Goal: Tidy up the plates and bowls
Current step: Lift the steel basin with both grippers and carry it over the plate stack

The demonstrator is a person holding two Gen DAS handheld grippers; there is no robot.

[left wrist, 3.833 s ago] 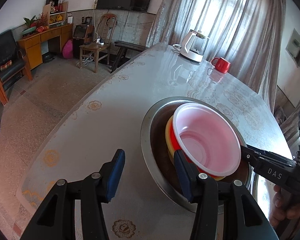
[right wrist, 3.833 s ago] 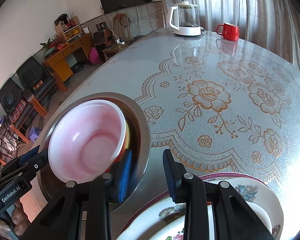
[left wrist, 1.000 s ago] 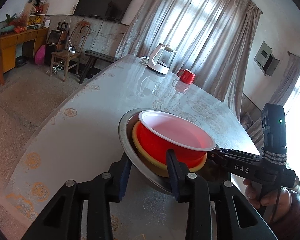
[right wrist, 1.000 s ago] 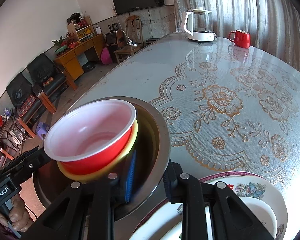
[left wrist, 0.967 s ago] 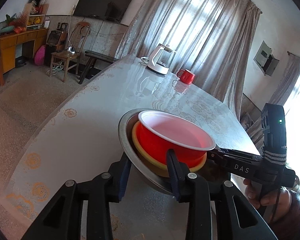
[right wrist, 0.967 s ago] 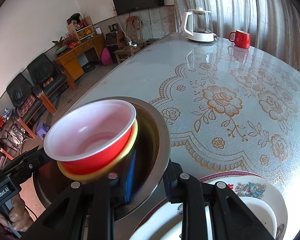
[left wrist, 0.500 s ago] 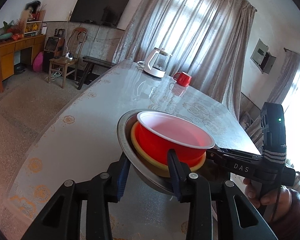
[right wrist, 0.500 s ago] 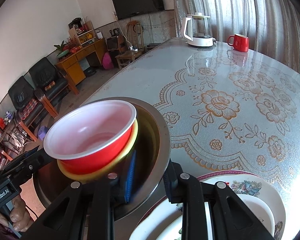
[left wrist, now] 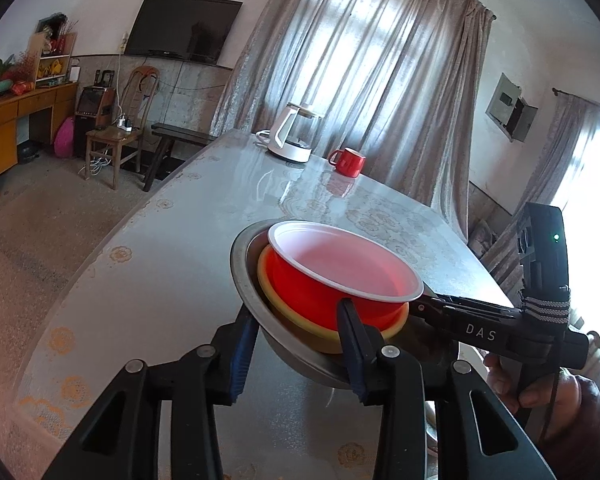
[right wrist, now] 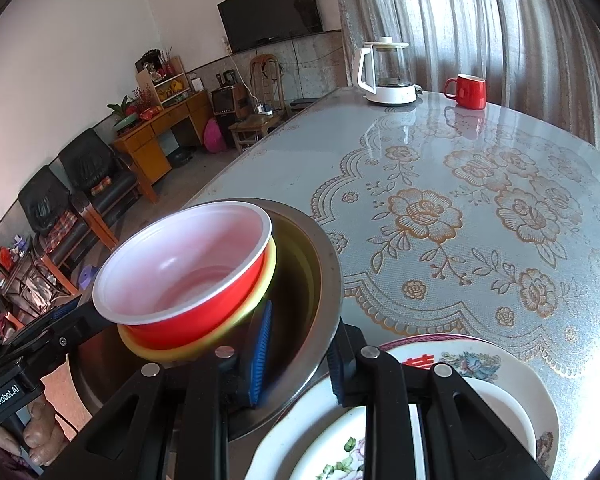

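- Lifted clear of the table (right wrist: 480, 200) since the earlier frames, the steel basin (left wrist: 284, 340) hangs between both grippers, tilted, above the floral plates (right wrist: 500, 364) at 5 o'clock.
- Nested inside it sit a yellow bowl (left wrist: 328, 340) and, on top, a red bowl (left wrist: 312, 292) with a white lining.
- Left gripper (left wrist: 296, 344) pinches the basin's near rim, one pad outside, one inside.
- Right gripper (right wrist: 296, 354) pinches the rim opposite.
- At 12 o'clock, well apart: a kettle (right wrist: 386, 72) and a red mug (right wrist: 468, 90).
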